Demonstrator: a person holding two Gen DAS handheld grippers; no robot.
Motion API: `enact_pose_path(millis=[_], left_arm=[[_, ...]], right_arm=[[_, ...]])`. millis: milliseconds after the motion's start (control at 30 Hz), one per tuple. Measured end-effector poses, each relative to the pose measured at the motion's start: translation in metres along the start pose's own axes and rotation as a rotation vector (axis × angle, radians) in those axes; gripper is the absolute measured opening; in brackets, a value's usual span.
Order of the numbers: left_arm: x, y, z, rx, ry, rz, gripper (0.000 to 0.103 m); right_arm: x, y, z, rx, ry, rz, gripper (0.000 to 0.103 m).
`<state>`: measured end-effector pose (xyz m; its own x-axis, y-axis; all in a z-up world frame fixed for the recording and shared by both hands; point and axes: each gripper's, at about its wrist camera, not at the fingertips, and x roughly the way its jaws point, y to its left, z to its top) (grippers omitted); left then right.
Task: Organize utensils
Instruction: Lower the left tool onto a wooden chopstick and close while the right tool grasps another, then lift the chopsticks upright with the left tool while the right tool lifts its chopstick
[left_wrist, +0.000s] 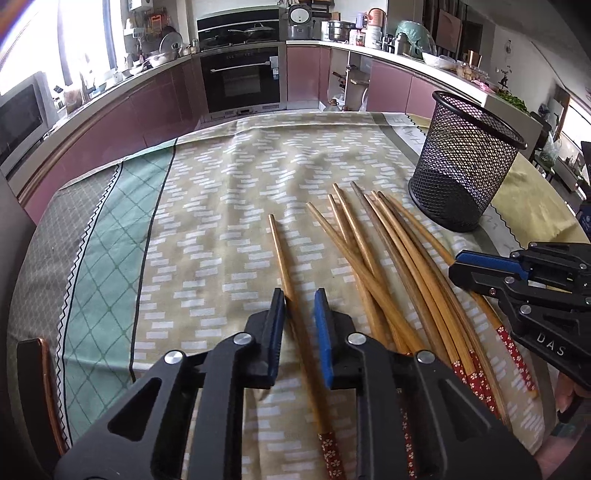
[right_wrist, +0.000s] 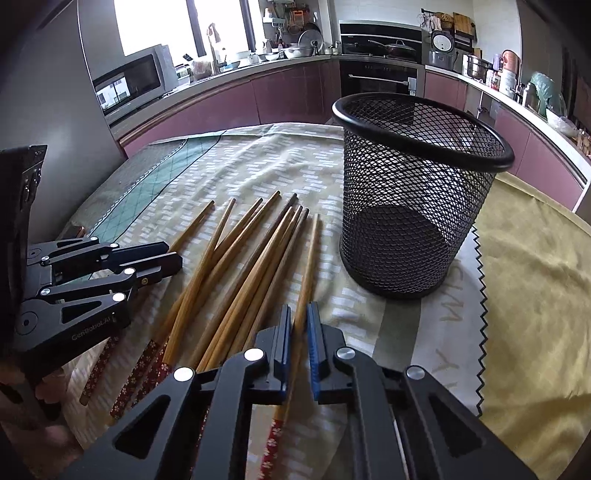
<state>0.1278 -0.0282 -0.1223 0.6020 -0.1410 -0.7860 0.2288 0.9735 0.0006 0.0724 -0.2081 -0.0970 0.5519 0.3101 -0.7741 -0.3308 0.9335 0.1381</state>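
Left tongs (left_wrist: 300, 295) clamped on a lone chopstick (left_wrist: 286, 273) left of the main chopstick pile (left_wrist: 388, 266), apart from it at the tips. Right tongs (right_wrist: 299, 312) clamped on the rightmost chopstick (right_wrist: 309, 258), the one nearest the mesh holder (right_wrist: 417, 192). Holder upright on the patterned cloth (left_wrist: 221, 177) over the bench, empty inside, just right of the pile. Red flowered handle ends pointing away from the holder, toward the cameras.
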Motion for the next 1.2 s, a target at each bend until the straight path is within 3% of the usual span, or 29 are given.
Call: enact_pose_path(millis=[367,933,1200], left_arm=[[-0.03,0.01,0.0,-0.056,-0.04,-0.083,0.008],[-0.142,0.012,0.039,-0.011,-0.267,-0.265,0.008],[-0.176,0.001,0.08,-0.004,-0.395,-0.351,0.008]], right_arm=[[-0.036,-0.01,0.003,0.018,-0.105,0.077,0.006],[-0.114,-0.04,0.031,0.049,-0.36,0.156,0.005],[-0.15,-0.048,0.066,0.012,-0.479,0.166,0.005]])
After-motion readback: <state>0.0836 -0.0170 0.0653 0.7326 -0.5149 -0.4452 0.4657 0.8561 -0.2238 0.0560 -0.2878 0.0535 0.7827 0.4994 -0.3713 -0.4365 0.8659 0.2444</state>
